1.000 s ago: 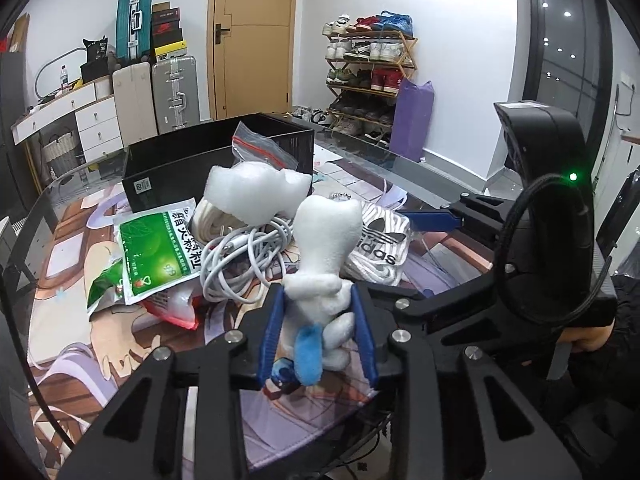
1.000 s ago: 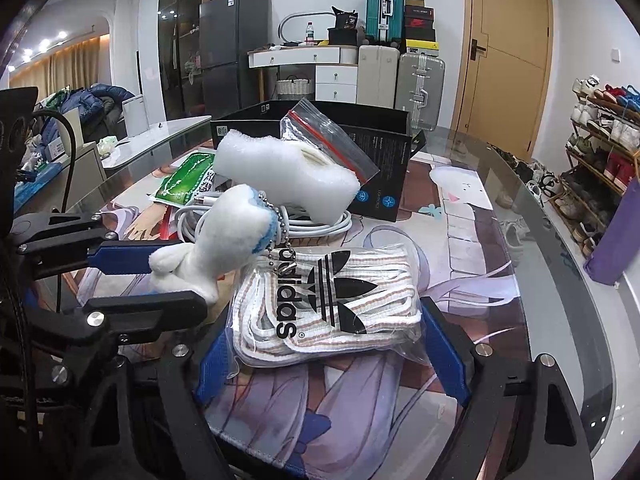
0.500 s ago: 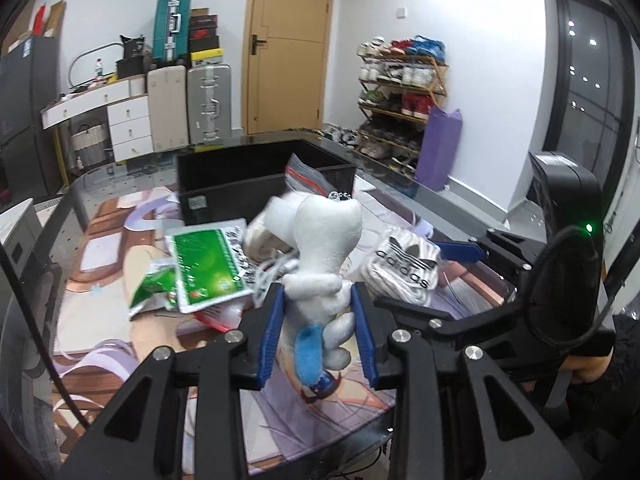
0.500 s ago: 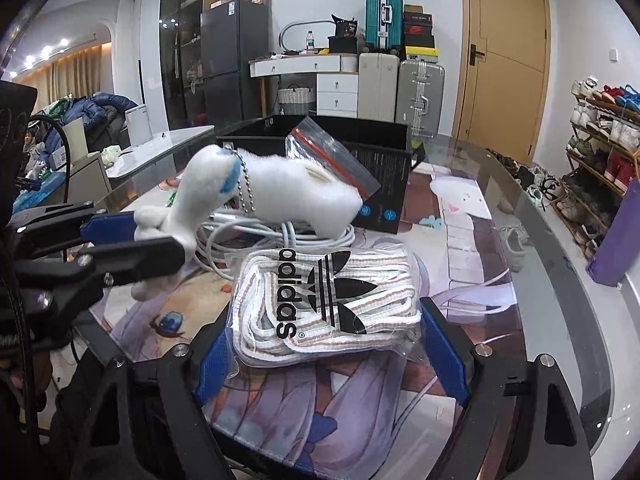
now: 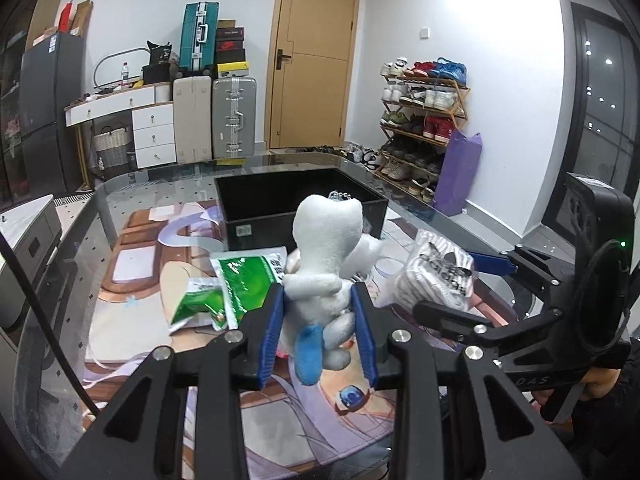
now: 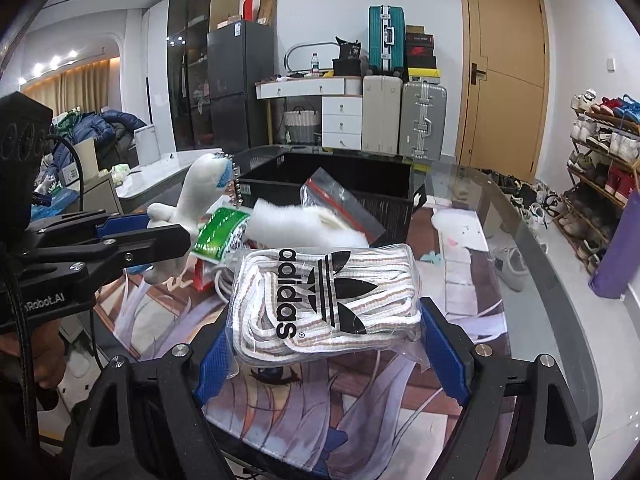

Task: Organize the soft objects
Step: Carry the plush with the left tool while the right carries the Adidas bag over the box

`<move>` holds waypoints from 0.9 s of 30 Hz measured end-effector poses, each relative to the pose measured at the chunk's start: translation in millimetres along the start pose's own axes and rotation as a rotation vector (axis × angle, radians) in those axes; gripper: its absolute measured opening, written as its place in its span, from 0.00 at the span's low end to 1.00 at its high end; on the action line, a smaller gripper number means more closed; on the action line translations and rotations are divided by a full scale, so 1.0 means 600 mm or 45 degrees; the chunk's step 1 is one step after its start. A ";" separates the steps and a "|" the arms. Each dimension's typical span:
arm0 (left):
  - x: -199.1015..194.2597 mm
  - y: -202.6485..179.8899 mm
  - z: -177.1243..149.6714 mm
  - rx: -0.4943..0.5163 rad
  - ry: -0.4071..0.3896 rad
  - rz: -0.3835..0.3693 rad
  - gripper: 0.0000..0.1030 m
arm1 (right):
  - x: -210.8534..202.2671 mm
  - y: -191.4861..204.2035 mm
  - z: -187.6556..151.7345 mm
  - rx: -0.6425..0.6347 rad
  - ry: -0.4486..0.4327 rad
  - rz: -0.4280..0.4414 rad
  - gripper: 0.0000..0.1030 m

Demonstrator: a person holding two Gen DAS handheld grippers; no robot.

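My left gripper [image 5: 318, 330] is shut on a white plush toy [image 5: 326, 256] with a blue tail and a bead chain, held up above the table; it also shows in the right wrist view [image 6: 196, 196]. My right gripper [image 6: 332, 348] is open with its pads on either side of a clear bag of striped adidas laces [image 6: 328, 300], which lies on the mat; the bag also shows in the left wrist view [image 5: 436, 276]. A black open box [image 5: 296, 204] stands beyond, also in the right wrist view [image 6: 360, 184].
Green sachets [image 5: 240, 280], a white foam piece [image 6: 304, 224], a coiled white cable [image 6: 222, 280] and a red-striped zip bag [image 6: 340, 204] lie between the grippers and the box. The glass table edge [image 6: 568, 280] curves on the right.
My left gripper has lifted the plush toy higher off the pile and moved back. The right gripper has stayed around the lace bag.
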State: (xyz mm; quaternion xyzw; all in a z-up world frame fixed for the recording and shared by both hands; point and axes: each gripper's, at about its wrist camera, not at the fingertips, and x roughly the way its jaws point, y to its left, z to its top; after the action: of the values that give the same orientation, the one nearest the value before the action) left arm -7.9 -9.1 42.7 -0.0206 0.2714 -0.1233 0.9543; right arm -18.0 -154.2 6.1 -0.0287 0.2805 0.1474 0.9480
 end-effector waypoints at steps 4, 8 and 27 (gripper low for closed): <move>-0.005 0.012 0.006 -0.017 -0.016 0.019 0.31 | -0.013 -0.003 0.013 0.008 -0.024 0.014 0.82; -0.012 0.020 0.014 -0.026 -0.029 0.036 0.31 | -0.030 -0.004 0.034 -0.010 -0.048 0.034 0.82; -0.014 0.050 0.070 -0.043 -0.053 0.116 0.31 | -0.098 -0.055 0.144 -0.045 -0.129 0.032 0.83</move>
State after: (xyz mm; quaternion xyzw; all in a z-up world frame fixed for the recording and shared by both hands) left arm 14.2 20.8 79.7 -0.0269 0.2543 -0.0746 0.9639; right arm -10.3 -189.2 109.9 -0.0343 0.2300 0.1655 0.9584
